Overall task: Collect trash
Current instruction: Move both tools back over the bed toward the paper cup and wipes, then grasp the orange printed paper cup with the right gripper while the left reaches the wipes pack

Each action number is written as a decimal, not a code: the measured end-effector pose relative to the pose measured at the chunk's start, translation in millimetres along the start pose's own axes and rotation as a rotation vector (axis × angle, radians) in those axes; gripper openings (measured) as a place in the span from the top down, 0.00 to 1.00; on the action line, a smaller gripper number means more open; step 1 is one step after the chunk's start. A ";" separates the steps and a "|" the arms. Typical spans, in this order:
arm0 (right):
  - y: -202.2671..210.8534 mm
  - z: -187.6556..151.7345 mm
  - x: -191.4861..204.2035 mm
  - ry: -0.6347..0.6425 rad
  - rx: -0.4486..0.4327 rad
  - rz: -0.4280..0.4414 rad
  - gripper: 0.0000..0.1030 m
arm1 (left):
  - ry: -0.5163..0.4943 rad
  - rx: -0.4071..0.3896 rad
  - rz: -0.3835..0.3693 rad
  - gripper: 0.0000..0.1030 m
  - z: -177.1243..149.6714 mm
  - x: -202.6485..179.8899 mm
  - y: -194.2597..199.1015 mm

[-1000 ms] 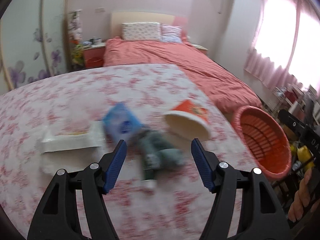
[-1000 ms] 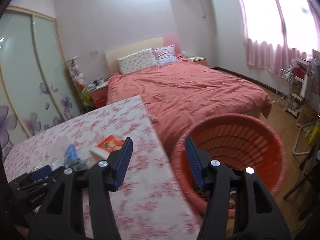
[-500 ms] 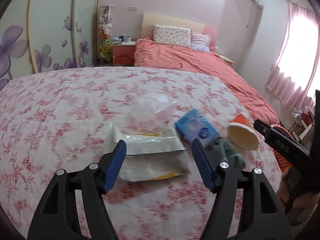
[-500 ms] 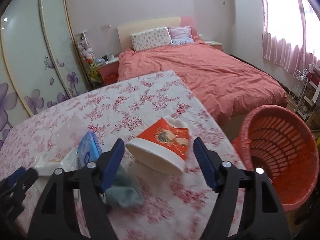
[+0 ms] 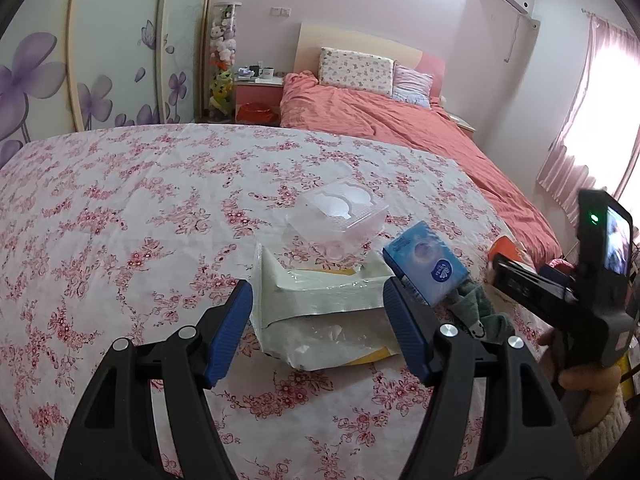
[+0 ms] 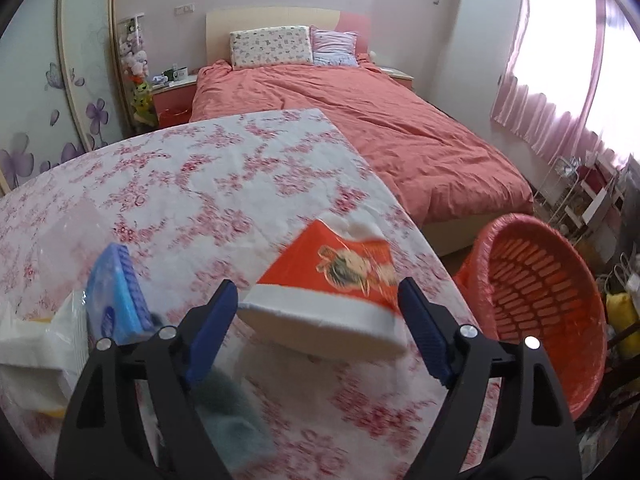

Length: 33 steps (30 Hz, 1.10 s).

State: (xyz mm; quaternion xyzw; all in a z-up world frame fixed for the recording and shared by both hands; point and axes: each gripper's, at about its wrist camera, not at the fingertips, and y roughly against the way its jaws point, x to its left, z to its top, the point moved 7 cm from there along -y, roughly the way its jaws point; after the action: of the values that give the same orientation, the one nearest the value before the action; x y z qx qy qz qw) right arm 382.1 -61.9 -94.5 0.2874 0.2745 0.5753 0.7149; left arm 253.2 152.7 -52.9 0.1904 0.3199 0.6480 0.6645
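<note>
The right hand-held gripper (image 6: 316,316) is spread wide, its ribbed blue pads on either side of a paper cup (image 6: 328,296) lying on its side, not yet pinching it. The cup is a tapered cone of orange printed card with a thick white rim turned toward the camera. The left hand-held gripper (image 5: 318,320) is likewise released, its pads flanking a crinkled white plastic bag (image 5: 324,316) with a yellow edge showing beneath.

Just behind the bag sits a clear, thin moulded plastic clamshell (image 5: 340,220). To the bag's right a glossy blue tissue pack (image 5: 426,266) leans on a soft grey-green cloth (image 5: 476,312).

All of this lies on the tabletop (image 5: 120,208), covered with a white cloth printed in red flowers. Off its right edge an orange slotted plastic basket (image 6: 536,308) is tilted, mouth toward the tabletop; nothing can be made out inside.
</note>
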 end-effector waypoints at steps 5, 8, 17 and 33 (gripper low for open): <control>2.6 -4.4 -24.7 -0.061 -0.007 0.076 0.22 | 0.000 0.004 -0.003 0.35 -1.1 -0.8 -1.1; -1.2 -5.6 -30.7 -0.077 0.001 0.094 0.19 | -0.001 0.009 -0.006 0.35 -2.6 -2.6 -1.9; -8.5 2.6 -17.8 -0.042 0.011 0.069 0.12 | 0.001 0.023 -0.011 0.35 -3.5 -4.1 -6.2; -16.6 6.0 -18.4 -0.040 0.002 0.102 0.14 | 0.012 0.030 0.000 0.35 -6.6 3.5 -9.2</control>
State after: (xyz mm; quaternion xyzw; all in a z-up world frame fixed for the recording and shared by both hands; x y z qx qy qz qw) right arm 394.0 -83.4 -101.3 0.3130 0.2458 0.6050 0.6896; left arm 255.5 154.2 -64.5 0.1966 0.3336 0.6440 0.6598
